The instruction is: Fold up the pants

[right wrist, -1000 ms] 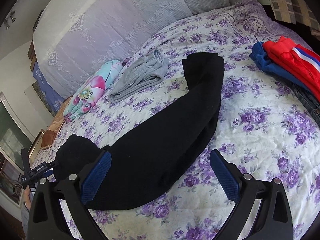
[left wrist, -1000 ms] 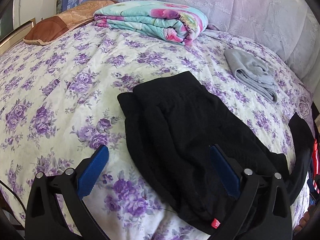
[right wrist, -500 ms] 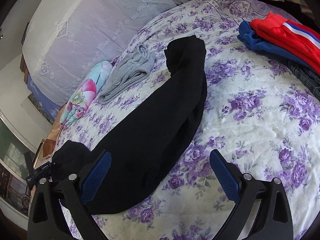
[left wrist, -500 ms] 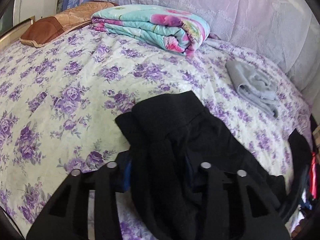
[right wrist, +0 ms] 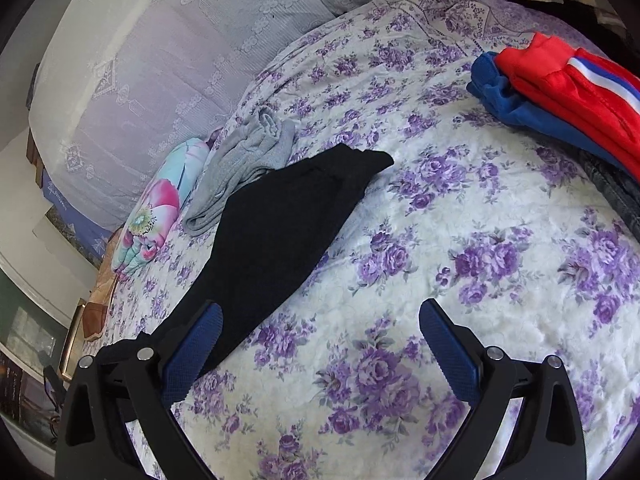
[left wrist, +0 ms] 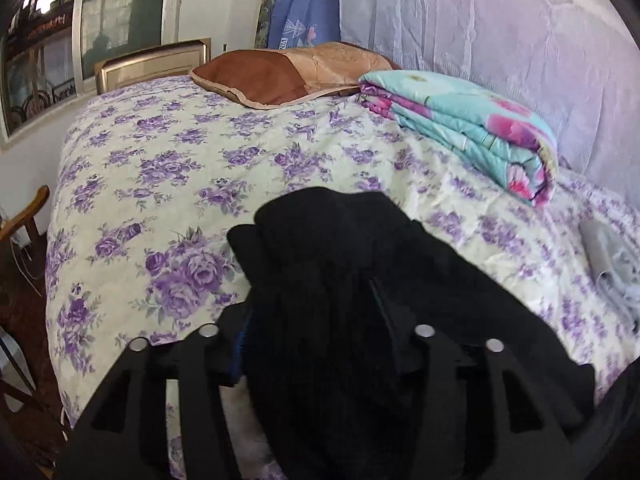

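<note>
The black pants (right wrist: 276, 236) lie lengthwise across the flowered bedspread (right wrist: 460, 280); the left gripper (left wrist: 316, 320), whose jaws have just been widening, has bunched black cloth between them, apparently raising one end for a fold, though dark fabric hides pad contact; the right gripper (right wrist: 320, 344) hangs wide apart, empty, beside the pants' near edge.

The pants (right wrist: 276, 236) are plain black. The bedspread (right wrist: 460, 208) is cream with purple rose clusters. Upper right of the left wrist view: a turquoise folded quilt (left wrist: 472, 128) with pink flowers. Upper centre: a pillow (left wrist: 288, 74) in brown and tan. The gripper pads (right wrist: 194, 354) are dark blue (frames black). Right wrist view, upper right: red garment (right wrist: 568, 92) with a white-and-blue stripe.
</note>
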{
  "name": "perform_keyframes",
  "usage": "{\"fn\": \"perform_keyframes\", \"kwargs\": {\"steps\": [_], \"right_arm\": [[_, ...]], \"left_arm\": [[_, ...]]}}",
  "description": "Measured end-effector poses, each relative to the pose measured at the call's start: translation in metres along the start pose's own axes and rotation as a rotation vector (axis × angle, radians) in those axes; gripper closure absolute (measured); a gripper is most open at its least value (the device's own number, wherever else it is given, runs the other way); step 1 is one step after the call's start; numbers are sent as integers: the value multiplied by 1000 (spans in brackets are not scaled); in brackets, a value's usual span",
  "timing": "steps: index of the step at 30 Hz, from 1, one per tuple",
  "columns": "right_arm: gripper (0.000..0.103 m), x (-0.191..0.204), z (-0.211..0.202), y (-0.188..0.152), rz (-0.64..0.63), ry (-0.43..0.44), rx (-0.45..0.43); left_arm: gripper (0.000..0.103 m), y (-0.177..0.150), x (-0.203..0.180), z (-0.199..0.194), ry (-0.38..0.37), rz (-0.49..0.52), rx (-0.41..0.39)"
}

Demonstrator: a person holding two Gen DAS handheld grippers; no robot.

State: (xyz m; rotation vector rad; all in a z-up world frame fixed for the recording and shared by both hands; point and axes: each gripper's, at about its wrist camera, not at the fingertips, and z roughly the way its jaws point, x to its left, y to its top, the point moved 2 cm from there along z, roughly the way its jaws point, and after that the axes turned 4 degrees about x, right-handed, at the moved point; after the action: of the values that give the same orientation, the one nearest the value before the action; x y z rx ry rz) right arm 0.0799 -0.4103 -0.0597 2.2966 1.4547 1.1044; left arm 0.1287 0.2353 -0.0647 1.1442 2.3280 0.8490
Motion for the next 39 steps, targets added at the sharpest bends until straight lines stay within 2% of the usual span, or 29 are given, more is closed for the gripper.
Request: {"fn": "perform_keyframes", "kwargs": {"steps": [2,4,11,14,15,16,17,18,19,20,21,23,24,25,27,30,32,34,35,36,37,38,39], "right_arm": [[4,-3,15,5,34,1,35],[4,-4,29,10,68,6,62],[4,12,76,33,41,-16,81],[5,19,96,44,40,27,75],[17,22,102,46,36,38,62],[39,26,107,48,28,67,59],[56,26,112,50,31,90,63],[83,23,114,50,49,124,62],[91,19,113,50,76,166,62],[91,13,107,49,106,194,49],[92,12,97,48,119,205,27],[93,13,69,46,92,211,-28],[93,15,51,44,61,200,-59],[93,18,28,40,20,183,-94],[93,17,-18,30,-25,151,-158],[93,-1,-81,11,-19,106,-207],[93,-17,-114,-9,-28,27,-219],[93,-35,-128,-27,-31,-68,-220],[92,-49,-126,-38,-16,-88,-191],[92,-60,-118,-46,10,-89,-152],[89,-71,-106,-53,47,-90,-107],[85,-82,-93,-60,88,-94,-62],[79,-88,-85,-65,111,-88,-35]], "left_arm": [[43,-1,1,-3,-12,11,-11],[31,-1,1,-5,-47,-1,-22],[25,-5,16,7,-89,-54,35],[21,-5,15,11,-99,-54,51],[21,-5,14,11,-103,-50,52],[21,-6,14,12,-105,-47,54],[21,-6,13,13,-107,-44,57],[22,-6,12,14,-111,-42,58],[24,-6,12,14,-117,-41,57],[29,-6,12,13,-126,-40,53],[40,-6,12,12,-124,-40,47],[55,-4,13,7,-127,-49,30],[67,-3,15,3,-143,-55,20],[71,-1,16,-3,-173,-62,18],[73,3,19,-17,-259,-86,17],[74,4,16,-36,-361,-100,34],[73,-3,10,-40,-411,-71,69],[73,-14,5,-35,-419,-49,104],[73,-21,5,-30,-405,-38,116],[69,-25,6,-24,-373,-24,124],[55,-29,8,-16,-335,-17,139],[46,-33,13,-6,-301,-19,166],[43,-34,19,-2,-324,-30,186]]}}
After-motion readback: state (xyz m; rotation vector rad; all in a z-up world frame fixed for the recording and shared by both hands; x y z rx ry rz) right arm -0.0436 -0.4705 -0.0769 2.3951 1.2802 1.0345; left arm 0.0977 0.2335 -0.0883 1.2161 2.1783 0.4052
